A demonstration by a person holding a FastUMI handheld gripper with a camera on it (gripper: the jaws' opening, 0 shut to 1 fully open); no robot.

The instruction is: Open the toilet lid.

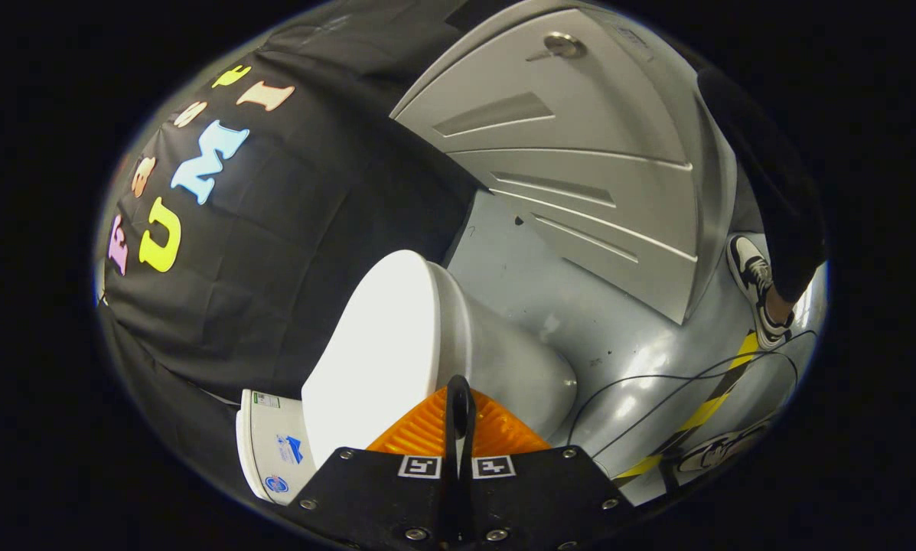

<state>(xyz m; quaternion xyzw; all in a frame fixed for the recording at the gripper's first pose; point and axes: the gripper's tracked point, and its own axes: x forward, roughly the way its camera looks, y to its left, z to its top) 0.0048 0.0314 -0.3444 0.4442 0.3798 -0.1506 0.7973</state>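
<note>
My gripper (pixel 459 428) has its fingers drawn together — hardly a slit between them, nothing caught there. Just ahead of the fingers sits the toilet (pixel 496 360), seen tilted in my view. Its lid (pixel 373 356) is a broad white face beside the bowl; whether it lies flat on the seat or stands partly raised, I cannot tell. The cistern (pixel 270 451) shows next to the lid, stickers on it. Beyond the toilet — grey floor (pixel 519 268), then a grey panelled door (pixel 572 161) with a round metal lock. A thin black cable (pixel 656 383) runs across the floor near yellow-and-black tape (pixel 714 402). A person's sneaker (pixel 760 295) stands by the door.
</note>
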